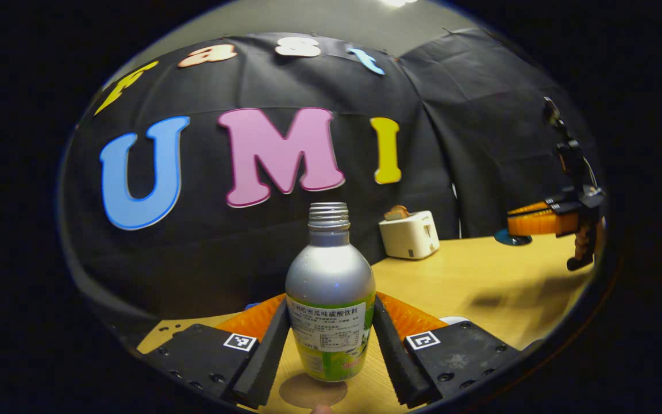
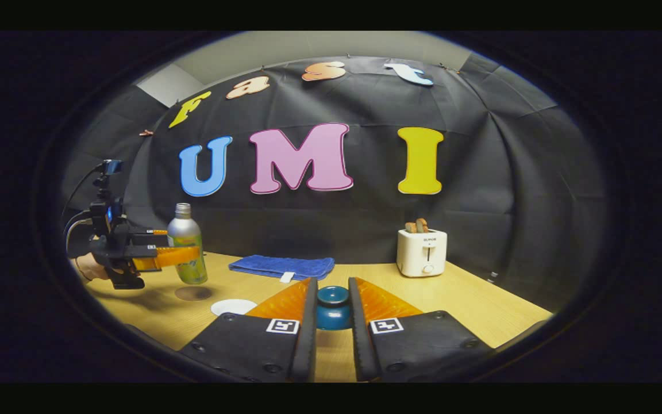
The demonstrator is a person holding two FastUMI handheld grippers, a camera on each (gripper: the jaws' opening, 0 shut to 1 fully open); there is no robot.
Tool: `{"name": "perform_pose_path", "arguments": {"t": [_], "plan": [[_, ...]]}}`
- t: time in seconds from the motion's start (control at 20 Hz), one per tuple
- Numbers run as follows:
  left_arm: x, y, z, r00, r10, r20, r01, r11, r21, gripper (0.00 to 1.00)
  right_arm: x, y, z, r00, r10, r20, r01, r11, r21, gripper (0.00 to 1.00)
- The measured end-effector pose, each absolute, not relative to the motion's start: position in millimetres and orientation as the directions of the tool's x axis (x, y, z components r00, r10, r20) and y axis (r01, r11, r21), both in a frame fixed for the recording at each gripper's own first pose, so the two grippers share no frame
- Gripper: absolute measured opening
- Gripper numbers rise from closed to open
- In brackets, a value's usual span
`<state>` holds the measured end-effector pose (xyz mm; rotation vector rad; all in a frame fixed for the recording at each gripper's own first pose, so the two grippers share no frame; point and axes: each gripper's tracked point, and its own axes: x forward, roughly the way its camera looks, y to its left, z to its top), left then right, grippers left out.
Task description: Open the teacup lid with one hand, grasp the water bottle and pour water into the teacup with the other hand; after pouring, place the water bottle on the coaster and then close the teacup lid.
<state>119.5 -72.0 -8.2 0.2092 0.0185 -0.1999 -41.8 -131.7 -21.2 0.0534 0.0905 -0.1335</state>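
Note:
A silver water bottle (image 1: 331, 270) with a green label and no cap stands upright between my left gripper's (image 1: 330, 305) fingers, which press on both its sides. It hangs a little above the wooden table (image 1: 480, 276), over a round brownish patch (image 1: 312, 391) that may be a coaster or a shadow. In the right gripper view the same bottle (image 2: 184, 236) and left gripper (image 2: 193, 256) are at the far left, held by a hand. My right gripper (image 2: 333, 284) is shut on the blue teacup lid (image 2: 333, 310). A white round shape (image 2: 233, 306) lies on the table; I cannot tell if it is the cup.
A folded blue towel (image 2: 282, 266) lies at the back of the table (image 2: 480, 299) by the black cloth wall. A white toaster (image 2: 421, 252) with toast in it stands at the back right. In the left gripper view the toaster (image 1: 410, 234) is behind the bottle and the right gripper (image 1: 512, 224) hovers far right.

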Motion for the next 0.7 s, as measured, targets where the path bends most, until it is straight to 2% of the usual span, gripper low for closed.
{"name": "perform_pose_path", "arguments": {"t": [0.15,0.2,0.25,0.3,0.45,0.55,0.6,0.65,0.7], "plan": [[112,-40,-30,0.989,-0.135,-0.053,0.141,0.982,0.129,0.80,-42,-131,-22,0.987,-0.128,-0.101,0.133,0.990,0.050,0.26],[118,-36,-40,0.990,-0.124,-0.068,0.130,0.987,0.094,0.80,-41,-130,-21,0.988,-0.121,-0.099,0.127,0.990,0.060,0.30],[116,-31,-49,0.990,-0.113,-0.082,0.119,0.991,0.064,0.80,-41,-129,-21,0.989,-0.114,-0.098,0.121,0.990,0.069,0.26],[115,-25,-56,0.991,-0.098,-0.091,0.102,0.994,0.042,0.80,-41,-128,-22,0.989,-0.111,-0.097,0.118,0.990,0.072,0.30],[117,-7,-73,0.991,-0.056,-0.118,0.058,0.998,0.012,0.80,-39,-127,-24,0.989,-0.111,-0.100,0.118,0.991,0.066,0.30],[123,-4,-76,0.989,-0.063,-0.133,0.063,0.998,-0.003,0.80,-38,-124,-24,0.989,-0.105,-0.101,0.113,0.991,0.075,0.30],[125,-3,-75,0.988,-0.072,-0.134,0.072,0.997,-0.009,0.80,-36,-122,-24,0.990,-0.101,-0.103,0.109,0.991,0.079,0.26],[126,-5,-74,0.988,-0.078,-0.131,0.077,0.997,-0.014,0.80,-36,-122,-25,0.989,-0.100,-0.105,0.109,0.991,0.078,0.26],[129,-7,-72,0.988,-0.088,-0.129,0.087,0.996,-0.016,0.80,-36,-122,-26,0.989,-0.101,-0.108,0.109,0.991,0.074,0.30]]}}
